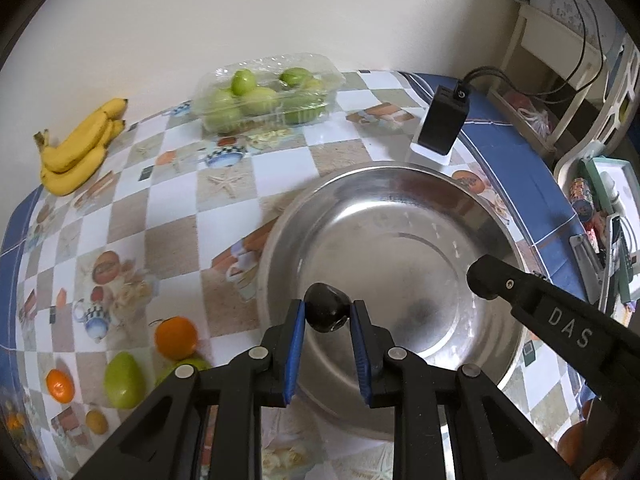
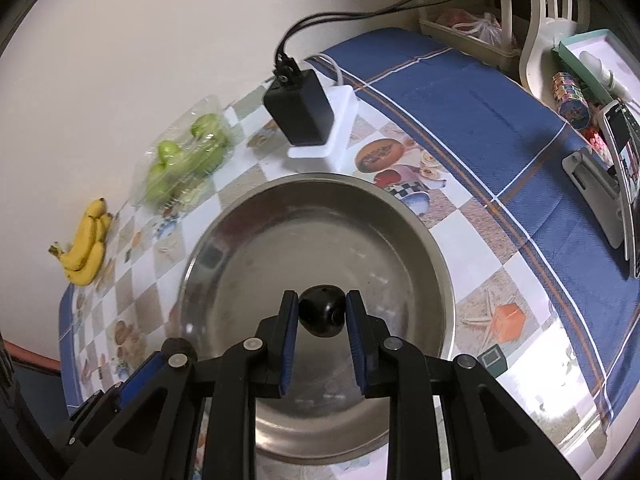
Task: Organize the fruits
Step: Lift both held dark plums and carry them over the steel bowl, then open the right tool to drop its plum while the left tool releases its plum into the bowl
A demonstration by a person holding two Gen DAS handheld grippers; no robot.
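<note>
My left gripper (image 1: 328, 312) is shut on a dark plum-like fruit (image 1: 326, 308) and holds it over the near rim of a large steel bowl (image 1: 492, 216). My right gripper (image 2: 322, 312) is shut on another dark fruit (image 2: 322, 310) over the same bowl (image 2: 436, 256), whose inside holds nothing. The right gripper's body shows at the right of the left wrist view (image 1: 540, 304). Two oranges (image 1: 176, 338), a green mango (image 1: 124, 380) and another green fruit (image 1: 188, 364) lie on the table at left.
Bananas (image 1: 80, 148) and a clear plastic box of green fruits (image 1: 264, 92) lie at the back by the wall. A black adapter on a white block (image 1: 440, 120) stands behind the bowl. A phone on a stand (image 2: 624, 168) and clutter sit at the right edge.
</note>
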